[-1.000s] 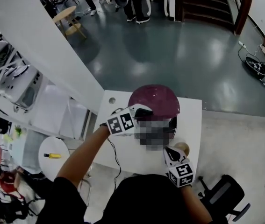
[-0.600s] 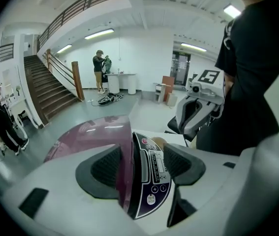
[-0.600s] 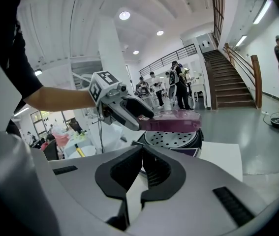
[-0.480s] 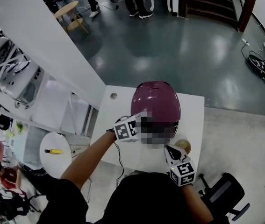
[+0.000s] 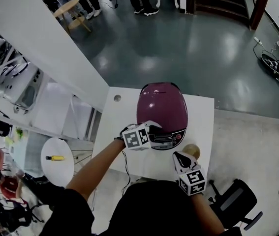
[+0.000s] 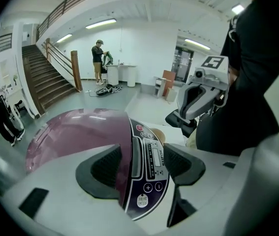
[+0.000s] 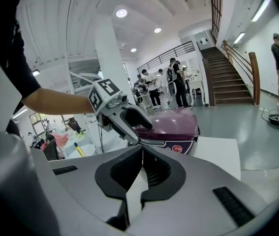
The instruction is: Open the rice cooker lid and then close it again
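Note:
The purple rice cooker (image 5: 161, 107) stands on the white table (image 5: 202, 117) with its lid down. My left gripper (image 5: 154, 128) is at the cooker's front, over the dark control panel (image 5: 170, 139). In the left gripper view its jaws (image 6: 139, 163) stand apart, with the lid's front edge and the panel (image 6: 151, 166) showing between them; I cannot tell whether they touch the cooker (image 6: 75, 132). My right gripper (image 5: 177, 156) hovers near the table's front edge, to the right of the panel, shut (image 7: 141, 168) with nothing between its jaws. It looks at the cooker (image 7: 171, 122) and the left gripper (image 7: 137, 127).
A tan round object (image 5: 192, 151) sits on the table just right of the cooker's front. A black cable (image 5: 122, 163) hangs off the table's left front. A small round white table (image 5: 57, 159) stands lower left, a black chair (image 5: 232, 205) lower right. People stand far off.
The cooker's lid has come down from raised to closed. My left gripper has sunk with it toward the front panel. The right gripper has stayed in place.

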Demonstrator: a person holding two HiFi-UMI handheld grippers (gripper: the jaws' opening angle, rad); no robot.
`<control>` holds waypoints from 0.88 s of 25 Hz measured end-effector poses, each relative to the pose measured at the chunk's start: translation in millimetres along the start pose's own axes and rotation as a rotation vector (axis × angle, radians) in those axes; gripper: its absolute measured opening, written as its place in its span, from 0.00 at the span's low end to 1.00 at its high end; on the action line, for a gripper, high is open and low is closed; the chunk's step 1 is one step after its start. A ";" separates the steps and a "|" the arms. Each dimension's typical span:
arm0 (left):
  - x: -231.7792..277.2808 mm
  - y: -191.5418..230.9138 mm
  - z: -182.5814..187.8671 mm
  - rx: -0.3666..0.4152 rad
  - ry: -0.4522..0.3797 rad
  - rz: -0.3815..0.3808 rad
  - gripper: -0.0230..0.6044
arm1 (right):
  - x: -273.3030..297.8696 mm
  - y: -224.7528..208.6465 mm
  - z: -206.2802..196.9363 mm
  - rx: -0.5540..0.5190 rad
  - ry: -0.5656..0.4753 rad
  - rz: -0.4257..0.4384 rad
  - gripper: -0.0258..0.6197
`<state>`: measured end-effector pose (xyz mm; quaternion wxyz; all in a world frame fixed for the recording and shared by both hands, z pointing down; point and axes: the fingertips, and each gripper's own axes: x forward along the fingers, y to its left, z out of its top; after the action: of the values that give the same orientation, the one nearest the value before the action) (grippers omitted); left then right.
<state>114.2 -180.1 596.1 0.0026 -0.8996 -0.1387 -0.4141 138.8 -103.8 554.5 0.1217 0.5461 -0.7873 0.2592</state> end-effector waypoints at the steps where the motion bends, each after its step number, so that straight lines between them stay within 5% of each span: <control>1: 2.0 -0.3 -1.5 -0.005 0.003 -0.005 0.46 | -0.1 -0.8 -0.2 0.001 0.001 -0.001 0.04; 22: 17.6 1.0 -5.3 -0.076 0.070 -0.018 0.45 | 13.0 -14.6 1.5 0.013 0.018 -0.004 0.04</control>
<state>121.4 -177.4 612.8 -0.0306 -0.8827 -0.1309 -0.4503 147.5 -118.9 563.4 0.1258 0.5460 -0.7834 0.2688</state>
